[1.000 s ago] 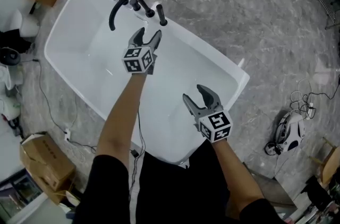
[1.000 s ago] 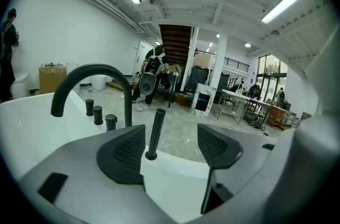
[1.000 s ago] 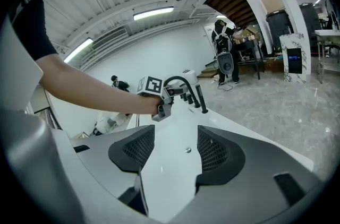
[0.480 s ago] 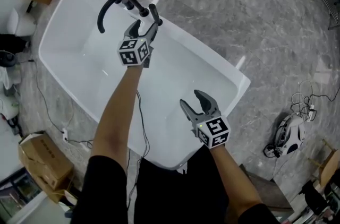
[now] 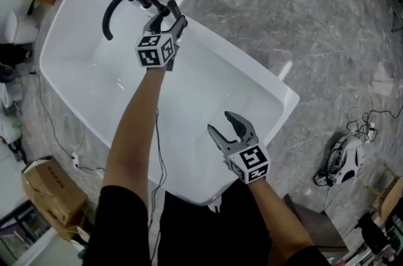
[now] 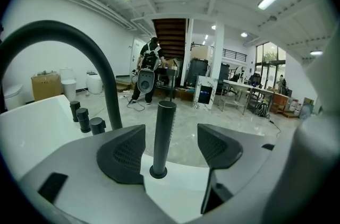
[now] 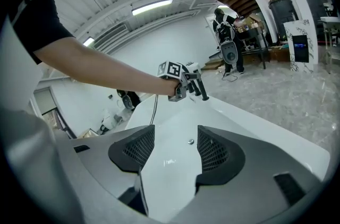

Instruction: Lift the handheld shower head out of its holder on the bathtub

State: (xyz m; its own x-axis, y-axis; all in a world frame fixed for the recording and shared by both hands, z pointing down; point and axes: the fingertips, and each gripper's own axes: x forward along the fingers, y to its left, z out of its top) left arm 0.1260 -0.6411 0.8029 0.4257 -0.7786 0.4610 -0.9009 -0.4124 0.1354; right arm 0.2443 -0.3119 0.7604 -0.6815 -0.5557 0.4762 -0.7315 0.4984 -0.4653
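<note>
The black handheld shower head (image 6: 162, 132) stood upright in its holder (image 6: 158, 172) on the bathtub (image 5: 75, 57) rim, between the left gripper's (image 5: 169, 19) wide-open jaws, not yet gripped or lifted. The arched faucet spout (image 6: 79, 53) and knobs (image 6: 83, 118) crowded just beside it. The right gripper (image 5: 228, 127) hung open and empty over the basin.
</note>
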